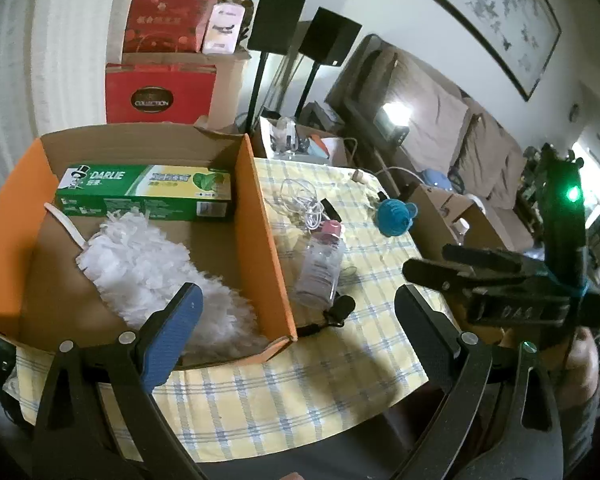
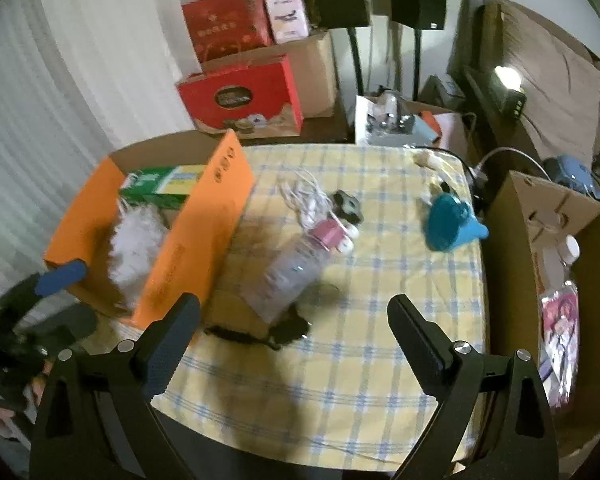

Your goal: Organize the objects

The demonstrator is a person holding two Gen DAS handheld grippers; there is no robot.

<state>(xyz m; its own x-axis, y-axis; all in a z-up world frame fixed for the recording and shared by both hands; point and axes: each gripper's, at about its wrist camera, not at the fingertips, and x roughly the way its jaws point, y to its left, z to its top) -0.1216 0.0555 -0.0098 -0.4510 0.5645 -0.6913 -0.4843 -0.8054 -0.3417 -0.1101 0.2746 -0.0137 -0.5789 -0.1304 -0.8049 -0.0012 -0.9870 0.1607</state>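
The orange box (image 1: 260, 216) at nine o'clock on the worktop (image 2: 340, 360) already held the toothpaste carton (image 1: 148, 192) and white duster (image 1: 148, 264). The bottle (image 2: 296, 268), cable (image 2: 304, 196) and blue funnel (image 2: 448, 220) still lay outside. The left hand-held gripper (image 1: 300, 320) and right hand-held gripper (image 2: 296, 328) both gaped wide, empty.

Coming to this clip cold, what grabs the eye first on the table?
The orange cardboard box at the table's left, holding a green toothpaste carton and a white fluffy duster. Beside it on the checked tablecloth lies a clear bottle with a pink cap on its side, with a blue funnel farther right. Both tongs, left and right, hang open and empty.
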